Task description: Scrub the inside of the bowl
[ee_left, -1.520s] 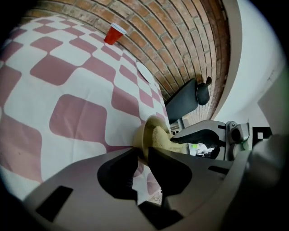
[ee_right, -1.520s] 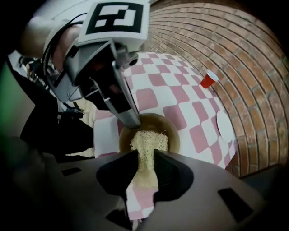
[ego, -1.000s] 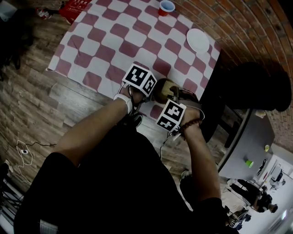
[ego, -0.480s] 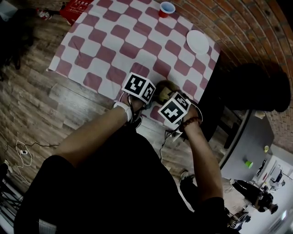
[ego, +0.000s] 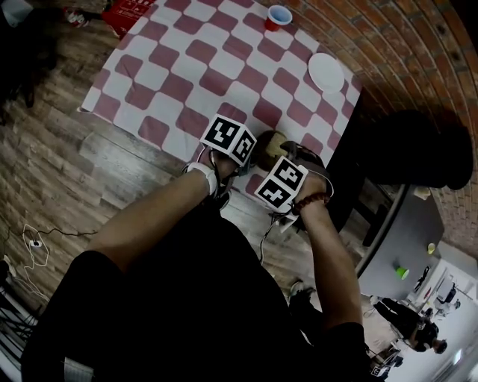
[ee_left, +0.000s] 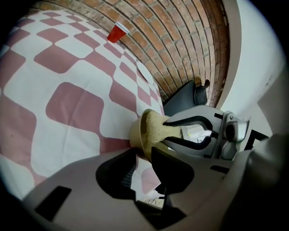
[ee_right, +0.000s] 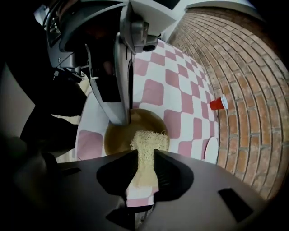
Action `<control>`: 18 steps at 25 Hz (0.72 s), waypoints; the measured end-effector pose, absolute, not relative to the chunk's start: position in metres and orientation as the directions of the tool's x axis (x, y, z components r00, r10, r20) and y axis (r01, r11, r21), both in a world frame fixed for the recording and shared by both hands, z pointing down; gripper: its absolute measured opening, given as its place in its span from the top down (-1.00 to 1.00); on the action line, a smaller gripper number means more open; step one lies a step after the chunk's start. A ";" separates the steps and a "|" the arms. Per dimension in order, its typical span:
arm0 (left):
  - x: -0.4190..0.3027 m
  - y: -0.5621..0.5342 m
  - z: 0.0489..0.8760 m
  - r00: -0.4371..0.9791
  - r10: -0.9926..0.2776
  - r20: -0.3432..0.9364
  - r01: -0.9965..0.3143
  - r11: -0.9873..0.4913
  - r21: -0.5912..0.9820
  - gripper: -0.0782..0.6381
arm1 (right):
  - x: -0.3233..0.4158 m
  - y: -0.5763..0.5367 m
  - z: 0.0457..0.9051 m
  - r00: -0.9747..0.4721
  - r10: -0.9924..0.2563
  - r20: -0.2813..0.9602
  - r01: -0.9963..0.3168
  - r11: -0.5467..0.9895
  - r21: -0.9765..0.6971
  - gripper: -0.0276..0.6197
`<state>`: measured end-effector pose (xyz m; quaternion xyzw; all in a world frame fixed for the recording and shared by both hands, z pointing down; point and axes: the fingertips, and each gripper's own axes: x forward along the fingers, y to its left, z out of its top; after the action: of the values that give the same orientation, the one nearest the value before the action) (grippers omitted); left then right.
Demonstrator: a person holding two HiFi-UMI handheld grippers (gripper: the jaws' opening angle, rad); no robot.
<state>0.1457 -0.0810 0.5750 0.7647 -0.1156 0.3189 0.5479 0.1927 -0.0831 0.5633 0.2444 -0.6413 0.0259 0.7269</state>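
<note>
A: Why does the left tool (ee_left: 143,155) sit on the bowl (ee_right: 115,140) at all?

B: Most likely to steady it. Its jaws stand partway apart astride the rim on the bowl's left side, one finger inside the wall and one outside. They have just been closing, and they do not look to be pinching the rim yet.

A: And the right tool (ee_right: 145,155)?

B: That one does the work. It points steeply down and is clamped on a tan scrubbing pad (ee_right: 146,140). Its narrow jaws squeeze the pad's near end, so the far end sticks out free.

A: Where is the bowl, then?

B: It is at the near edge of the checkered cloth (ego: 187,60), right below the two tools. It is well apart from the red cup (ego: 278,15) and the white plate (ego: 326,71) on the far side.

A: And relative to the pad?

B: The pad's free end lies inside the bowl, on its right half, and appears to touch the inner wall. The left tool's finger stands across the bowl from it, so the two do not collide. A firmer hold on the rim seems needed before hard scrubbing.
</note>
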 end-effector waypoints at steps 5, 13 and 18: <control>0.142 -0.073 0.557 0.799 0.180 0.573 -0.458 -0.434 0.776 0.45 | 0.181 -0.086 0.561 0.065 -0.289 0.955 -0.455 0.843 0.286 0.55; 0.121 -0.057 0.547 0.835 0.182 0.520 -0.423 -0.391 0.817 0.42 | 0.152 -0.080 0.553 -0.074 -0.259 0.963 -0.508 0.841 0.187 0.55; 0.120 -0.058 0.545 0.850 0.167 0.499 -0.410 -0.383 0.827 0.42 | 0.153 -0.059 0.556 -0.056 -0.206 0.977 -0.432 0.887 0.162 0.55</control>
<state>0.1197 -0.0579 0.5449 0.7892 -0.0770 0.2626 0.5498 0.1533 -0.0595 0.5564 0.2210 -0.7214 0.0867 0.6506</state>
